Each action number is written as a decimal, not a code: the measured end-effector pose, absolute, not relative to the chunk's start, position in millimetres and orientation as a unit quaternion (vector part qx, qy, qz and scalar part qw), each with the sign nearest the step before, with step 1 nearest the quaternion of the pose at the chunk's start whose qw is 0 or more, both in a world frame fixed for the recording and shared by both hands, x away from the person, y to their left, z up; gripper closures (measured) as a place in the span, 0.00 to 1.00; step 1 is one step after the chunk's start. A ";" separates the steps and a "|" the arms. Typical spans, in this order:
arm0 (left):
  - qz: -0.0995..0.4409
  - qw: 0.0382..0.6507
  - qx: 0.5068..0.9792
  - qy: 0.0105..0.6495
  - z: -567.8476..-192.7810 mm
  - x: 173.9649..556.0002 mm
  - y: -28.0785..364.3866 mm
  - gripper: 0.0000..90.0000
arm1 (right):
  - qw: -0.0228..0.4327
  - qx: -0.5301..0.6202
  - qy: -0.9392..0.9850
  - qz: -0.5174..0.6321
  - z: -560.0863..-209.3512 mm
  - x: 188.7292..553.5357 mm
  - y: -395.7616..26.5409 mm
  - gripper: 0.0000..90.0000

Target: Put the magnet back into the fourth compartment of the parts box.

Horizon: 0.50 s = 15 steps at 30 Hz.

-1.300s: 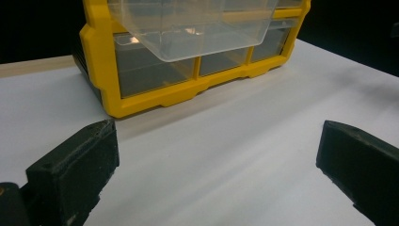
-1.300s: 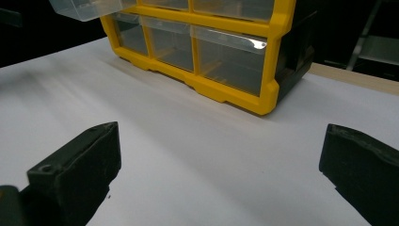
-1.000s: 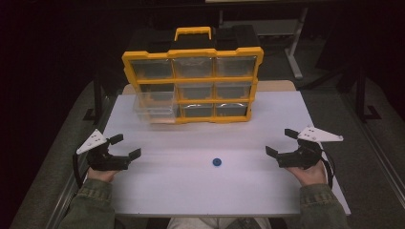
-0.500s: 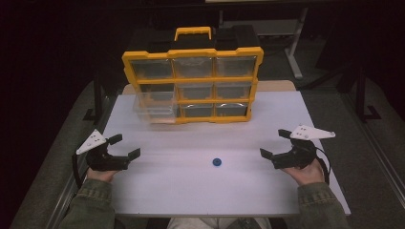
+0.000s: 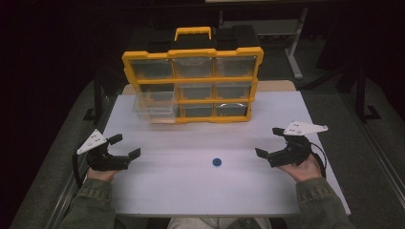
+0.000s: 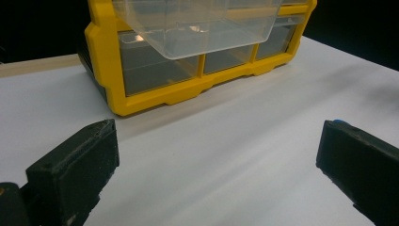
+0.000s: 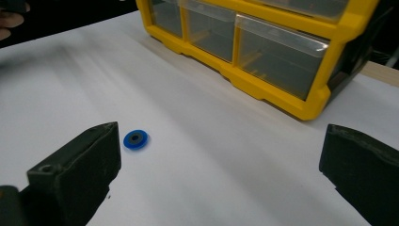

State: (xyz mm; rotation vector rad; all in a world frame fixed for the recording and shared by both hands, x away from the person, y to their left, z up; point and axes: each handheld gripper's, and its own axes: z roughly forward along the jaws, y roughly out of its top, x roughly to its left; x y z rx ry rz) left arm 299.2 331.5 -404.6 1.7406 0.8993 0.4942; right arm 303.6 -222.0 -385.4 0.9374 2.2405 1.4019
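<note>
We're looking down on a white table (image 5: 191, 191) w/ a yellow drawer organizer (image 5: 192, 86) standing upright at the far side, handle on top, three rows of clear drawers. One clear drawer (image 5: 155, 107) on the organizer's left column, middle row, is sticking out toward us; in the left gripper view we're seeing it jutting over the bottom row. A small blue disc (image 5: 217, 162) w/ a dark centre is lying flat on the bare tabletop, in front of the organizer and well apart from it, between the two grippers but nearer the right one. We're holding the left gripper (image 5: 125, 147) low over the table's left part, jaws standing wide apart, nothing between them; its own view is showing both black jaws at the frame's bottom corners w/ only white table in the gap. The right gripper (image 5: 270, 143) is sitting at the table's right, jaws likewise spread wide and holding nothing. In the right gripper view the disc is lying just beside the left-hand jaw's tip, not touching as far as we can tell. Both hands are coming in from the bottom edge in green sleeves (image 5: 90, 205). Surroundings beyond the table are dark.
</note>
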 end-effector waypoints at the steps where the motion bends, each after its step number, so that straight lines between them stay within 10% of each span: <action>1: 0.208 0.531 0.730 0.376 -404.7 299.2 331.3 0.00 | 0.166 0.328 0.789 0.492 -384.8 304.4 -220.6 0.00; 15: 0.209 0.532 0.726 0.382 -404.2 299.1 332.1 0.00 | 0.155 0.299 0.809 0.482 -375.0 316.2 -196.9 0.00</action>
